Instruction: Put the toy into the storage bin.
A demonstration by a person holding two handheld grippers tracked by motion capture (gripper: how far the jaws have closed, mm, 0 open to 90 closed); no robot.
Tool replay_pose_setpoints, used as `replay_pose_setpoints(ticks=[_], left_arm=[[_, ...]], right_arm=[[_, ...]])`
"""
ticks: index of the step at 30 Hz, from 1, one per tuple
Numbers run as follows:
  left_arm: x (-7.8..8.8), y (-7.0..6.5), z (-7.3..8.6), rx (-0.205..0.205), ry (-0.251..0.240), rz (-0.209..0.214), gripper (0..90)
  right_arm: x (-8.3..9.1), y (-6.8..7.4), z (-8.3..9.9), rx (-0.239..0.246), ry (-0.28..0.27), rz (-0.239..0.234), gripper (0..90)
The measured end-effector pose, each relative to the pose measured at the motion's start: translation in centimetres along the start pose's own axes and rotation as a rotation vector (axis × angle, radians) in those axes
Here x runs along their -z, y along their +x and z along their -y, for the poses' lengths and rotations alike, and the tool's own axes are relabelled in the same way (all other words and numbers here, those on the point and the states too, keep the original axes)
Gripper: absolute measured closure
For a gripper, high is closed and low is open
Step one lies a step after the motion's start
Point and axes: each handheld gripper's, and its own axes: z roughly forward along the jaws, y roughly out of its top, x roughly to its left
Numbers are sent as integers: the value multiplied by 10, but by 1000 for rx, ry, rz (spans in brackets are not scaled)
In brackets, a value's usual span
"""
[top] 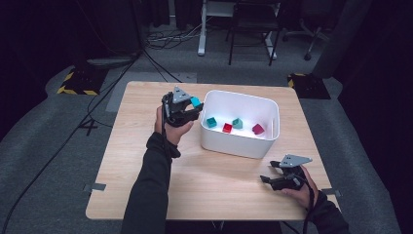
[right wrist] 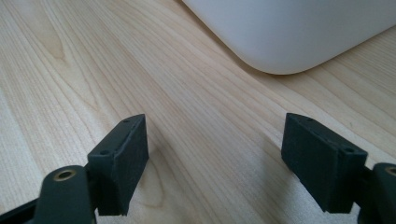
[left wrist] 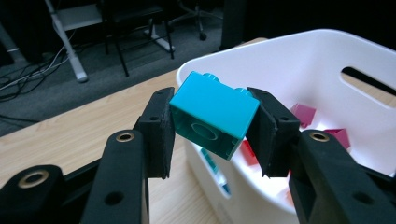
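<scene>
My left gripper [top: 194, 108] is shut on a teal brick [top: 196, 102], raised beside the left rim of the white bin [top: 214, 141]. In the left gripper view the teal brick [left wrist: 214, 114] sits tilted between both pads, studs up, just in front of the bin's near corner [left wrist: 243, 191]. Inside the bin lie a teal brick [top: 211, 122], a red brick [top: 227, 127], a second teal brick [top: 237, 123] and a dark red brick [top: 258, 129]. My right gripper [top: 267, 178] rests low on the table near the front right corner, open, with bare wood between its pads [right wrist: 121, 161].
The wooden table [top: 146, 195] has free surface left of and in front of the bin. The bin's rounded lower corner [right wrist: 289, 51] lies just ahead of the right gripper. Beyond the table are grey carpet, cables, desk legs and a chair base.
</scene>
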Motion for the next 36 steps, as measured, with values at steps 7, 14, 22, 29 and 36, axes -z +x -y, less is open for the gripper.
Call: replay_pose_setpoints(ticks=[7,14,22,29,36], left_arm=[[-15,-25,-14,-45,10,59,547],[-30,-47,-20,-88,21,98,547],[-42,-60,-20,-94,32,130,547],[-47,-61,-17,-89,34,121,546],[-46,-58,-14,-69,24,93,506]], right_arm=[[0,0,0,0,0,0,234],[0,0,0,2,0,1,234],[0,0,0,2,0,1,234],[0,0,0,2,0,0,234],[0,0,0,1,0,0,234]])
